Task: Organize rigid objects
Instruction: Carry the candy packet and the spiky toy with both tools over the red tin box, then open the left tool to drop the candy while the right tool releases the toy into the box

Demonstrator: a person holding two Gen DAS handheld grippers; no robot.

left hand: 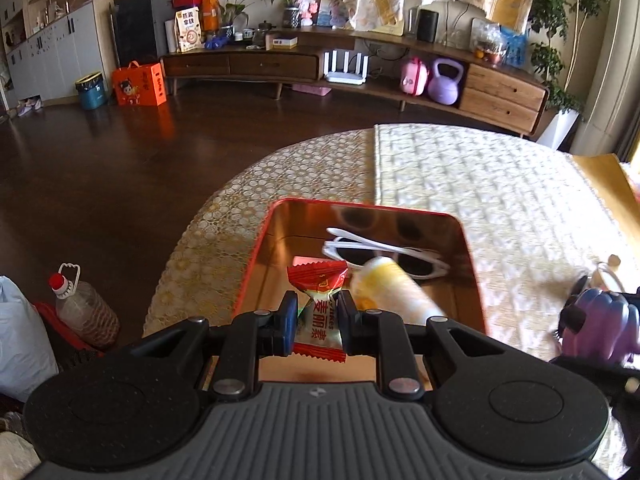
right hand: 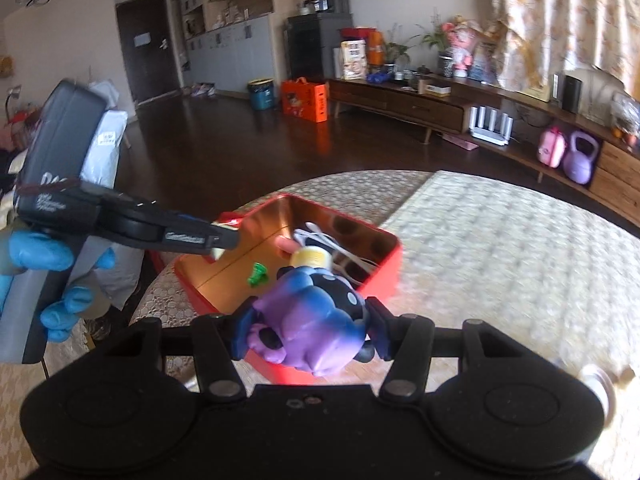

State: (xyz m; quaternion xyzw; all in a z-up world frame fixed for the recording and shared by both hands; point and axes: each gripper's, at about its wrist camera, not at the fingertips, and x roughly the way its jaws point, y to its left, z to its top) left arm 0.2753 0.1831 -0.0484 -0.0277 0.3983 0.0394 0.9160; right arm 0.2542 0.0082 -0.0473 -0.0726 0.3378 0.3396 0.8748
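Observation:
A red tin box [left hand: 474,276] with a gold inside sits on the round table; it also shows in the right wrist view [right hand: 384,276]. It holds white sunglasses [left hand: 396,258], a white-and-yellow tube [left hand: 394,286] and a small green piece [right hand: 257,273]. My left gripper [left hand: 317,322] is shut on a red-and-white candy packet [left hand: 320,308], above the box's near edge. My right gripper [right hand: 306,334] is shut on a purple-and-blue toy figure [right hand: 310,326], above the box's near right corner. The toy also shows at the right edge of the left wrist view [left hand: 600,326].
The table carries a lace cloth [left hand: 224,232] and a cream quilted mat [left hand: 500,200]. A plastic bottle [left hand: 86,310] and a white bag [left hand: 20,340] stand on the floor to the left. A small round object [right hand: 598,380] lies on the mat at the right.

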